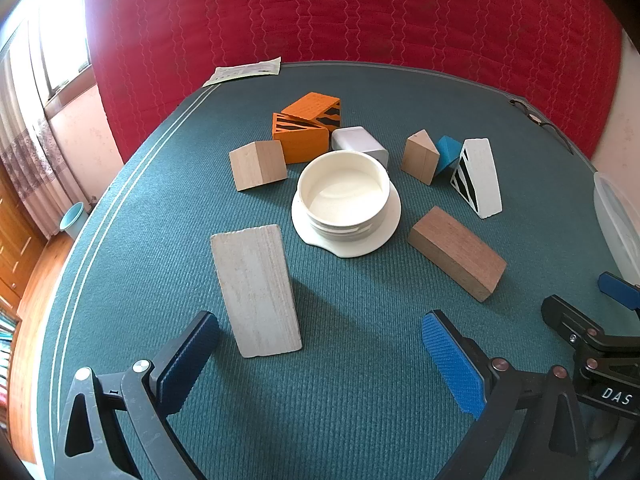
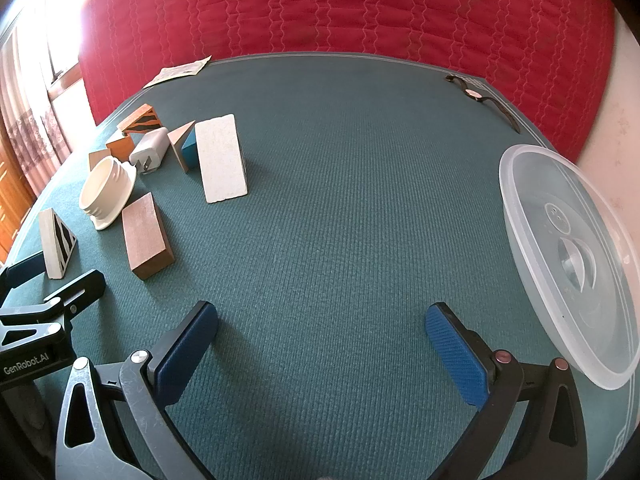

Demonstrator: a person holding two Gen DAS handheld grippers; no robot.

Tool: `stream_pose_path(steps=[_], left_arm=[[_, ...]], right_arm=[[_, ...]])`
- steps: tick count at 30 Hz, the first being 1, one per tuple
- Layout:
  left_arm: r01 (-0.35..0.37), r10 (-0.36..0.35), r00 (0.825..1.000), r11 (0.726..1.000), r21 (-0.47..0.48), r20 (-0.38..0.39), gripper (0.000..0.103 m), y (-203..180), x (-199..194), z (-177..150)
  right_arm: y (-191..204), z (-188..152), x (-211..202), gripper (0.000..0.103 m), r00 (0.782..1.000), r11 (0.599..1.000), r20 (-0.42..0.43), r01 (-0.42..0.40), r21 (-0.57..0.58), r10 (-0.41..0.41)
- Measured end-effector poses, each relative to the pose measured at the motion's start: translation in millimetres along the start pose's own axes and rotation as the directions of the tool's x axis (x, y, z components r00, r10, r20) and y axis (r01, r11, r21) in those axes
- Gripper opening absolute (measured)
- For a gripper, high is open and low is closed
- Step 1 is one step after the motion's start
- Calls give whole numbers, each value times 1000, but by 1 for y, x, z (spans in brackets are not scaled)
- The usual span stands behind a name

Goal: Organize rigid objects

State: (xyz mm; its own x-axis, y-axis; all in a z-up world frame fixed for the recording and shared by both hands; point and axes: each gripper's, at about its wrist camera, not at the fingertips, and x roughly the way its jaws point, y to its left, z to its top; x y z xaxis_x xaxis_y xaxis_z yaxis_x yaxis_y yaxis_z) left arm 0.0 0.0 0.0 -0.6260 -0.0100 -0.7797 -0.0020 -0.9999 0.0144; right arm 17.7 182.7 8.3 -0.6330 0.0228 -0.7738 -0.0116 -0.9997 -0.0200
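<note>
Rigid blocks lie scattered on a green table [image 1: 360,400]. My left gripper [image 1: 320,360] is open and holds nothing; a white wedge [image 1: 256,288] stands just ahead of its left finger. Beyond that sit a cream round bowl [image 1: 344,196], a brown block [image 1: 456,252], a pale wooden block [image 1: 258,164], orange striped blocks [image 1: 304,128], a grey charger [image 1: 358,142], a wooden prism [image 1: 420,156], a blue block [image 1: 448,152] and a black-striped white wedge [image 1: 478,178]. My right gripper [image 2: 320,352] is open over bare cloth, with the brown block [image 2: 144,236] far to its left.
A clear plastic container [image 2: 568,256] sits at the table's right edge, beside my right gripper. A wristwatch [image 2: 474,94] and a paper sheet [image 2: 180,70] lie at the far edge. A red quilted cover [image 2: 340,8] rises behind. The table drops off on the left.
</note>
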Motion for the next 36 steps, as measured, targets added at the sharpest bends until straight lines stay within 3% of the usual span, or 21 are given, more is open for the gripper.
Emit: stream_pose_path(steps=[16, 27, 36], left_arm=[[18, -18, 1000, 1000, -5, 4, 103, 7, -2, 0], [40, -32, 998, 990, -133, 57, 102, 38, -15, -4], [1, 3, 1000, 989, -148, 25, 81, 45, -6, 4]], right_arm=[[5, -2, -3, 103, 1000, 1000, -22, -11, -20, 11], [7, -1, -4, 103, 1000, 1000, -22, -11, -20, 11], [8, -3, -4, 103, 1000, 1000, -21, -12, -20, 11]])
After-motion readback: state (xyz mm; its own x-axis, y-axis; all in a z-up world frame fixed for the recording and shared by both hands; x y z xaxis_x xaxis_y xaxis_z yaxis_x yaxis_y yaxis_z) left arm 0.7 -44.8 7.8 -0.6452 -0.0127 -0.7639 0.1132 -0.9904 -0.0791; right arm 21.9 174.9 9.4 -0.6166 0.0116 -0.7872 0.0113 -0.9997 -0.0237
